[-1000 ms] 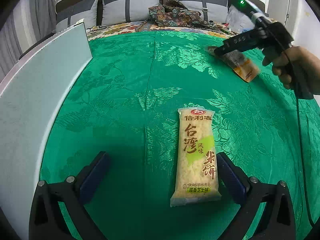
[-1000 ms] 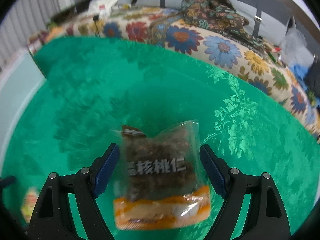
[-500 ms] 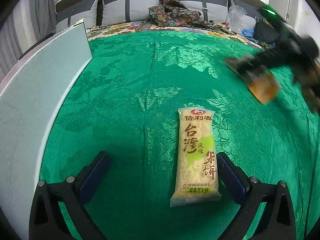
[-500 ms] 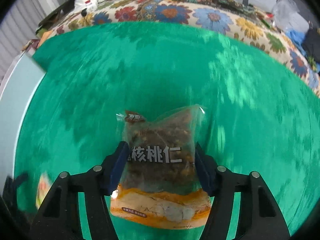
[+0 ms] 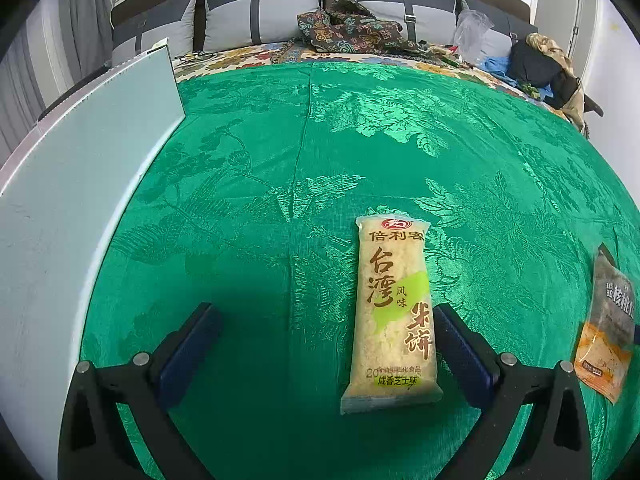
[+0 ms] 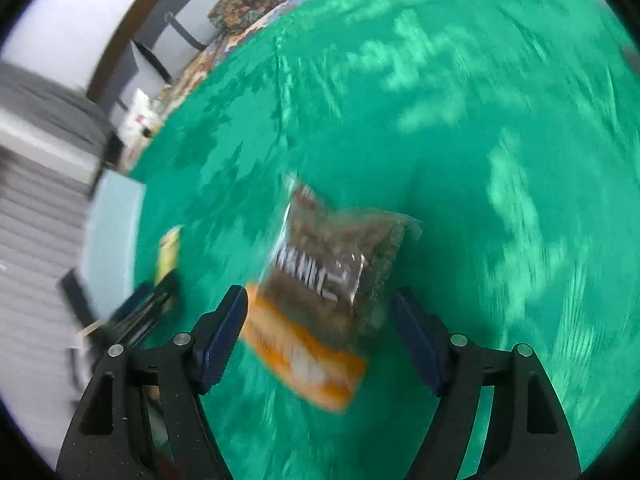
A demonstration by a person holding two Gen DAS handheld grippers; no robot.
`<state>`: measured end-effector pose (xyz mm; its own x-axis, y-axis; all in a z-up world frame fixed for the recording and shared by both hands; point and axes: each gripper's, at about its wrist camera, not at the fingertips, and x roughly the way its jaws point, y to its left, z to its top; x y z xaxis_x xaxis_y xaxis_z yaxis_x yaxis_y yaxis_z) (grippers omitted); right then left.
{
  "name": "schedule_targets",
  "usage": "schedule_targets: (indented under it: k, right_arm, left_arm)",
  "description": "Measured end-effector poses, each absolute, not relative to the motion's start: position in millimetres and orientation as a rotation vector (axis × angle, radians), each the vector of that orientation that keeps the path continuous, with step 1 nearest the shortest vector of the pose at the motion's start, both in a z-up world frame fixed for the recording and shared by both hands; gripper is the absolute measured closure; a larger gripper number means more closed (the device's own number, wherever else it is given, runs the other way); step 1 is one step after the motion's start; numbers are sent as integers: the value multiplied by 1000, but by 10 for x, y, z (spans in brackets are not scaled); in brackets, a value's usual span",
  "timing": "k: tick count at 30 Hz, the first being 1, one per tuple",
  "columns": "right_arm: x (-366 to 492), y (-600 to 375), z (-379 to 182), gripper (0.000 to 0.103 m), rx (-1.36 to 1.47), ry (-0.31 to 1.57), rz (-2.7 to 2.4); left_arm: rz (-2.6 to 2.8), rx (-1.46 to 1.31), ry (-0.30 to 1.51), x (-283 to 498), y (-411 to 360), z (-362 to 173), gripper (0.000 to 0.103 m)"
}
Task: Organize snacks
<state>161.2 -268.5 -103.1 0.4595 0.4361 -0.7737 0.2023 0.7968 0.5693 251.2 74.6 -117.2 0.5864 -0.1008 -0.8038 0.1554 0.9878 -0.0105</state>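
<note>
Left gripper (image 5: 326,354) first: in the left wrist view its blue-padded jaws stand spread wide over the green brocade cloth (image 5: 256,184), gripping nothing, exactly as they stood a second ago. The rice cracker packet (image 5: 390,316) lies flat between them, close to the right-hand pad (image 5: 460,354) but apart from it, and it has not shifted. What has changed is at the right edge of this view: the walnut snack bag (image 5: 610,324) now sits low on the cloth near the rice crackers, where a second ago it was far off toward the back with the other gripper over it. To my eye the two snacks are being gathered side by side. A pale board (image 5: 80,184) stands along the left, and grey cushions (image 5: 260,12) with a patterned throw (image 5: 352,28) line the back.

In the right wrist view, the right gripper (image 6: 320,340) has swung across the cloth and rolled, so the whole scene is tilted and smeared. Its jaws have just been opening after pinching the bag half a second ago; the walnut snack bag (image 6: 332,276) is between them, skewed, with a clear gap at the right-hand pad (image 6: 416,340), while the left-hand pad (image 6: 224,332) seems at most to brush it. I judge this a release, the bag being set down. The rice cracker packet (image 6: 168,256) shows as a yellow blur to the left, with the dark tips of the left gripper (image 6: 148,308) just below it, and the pale board (image 6: 116,240) behind. The green brocade cloth (image 6: 460,140) fills the rest.
</note>
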Motion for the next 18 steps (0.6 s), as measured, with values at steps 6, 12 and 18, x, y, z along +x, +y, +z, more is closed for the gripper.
schedule_targets:
  k: [6, 12, 18]
  right_arm:
    - [1511, -2592, -815, 24, 278, 1040, 225]
    - [1991, -2031, -688, 26, -247, 1056, 474]
    - [2327, -2285, -634, 26, -30, 1179, 341]
  left_arm:
    - [-149, 63, 932, 2512, 745, -1173, 0]
    - [-149, 63, 932, 2511, 745, -1174, 0]
    - [-149, 62, 932, 2510, 745, -1175, 0]
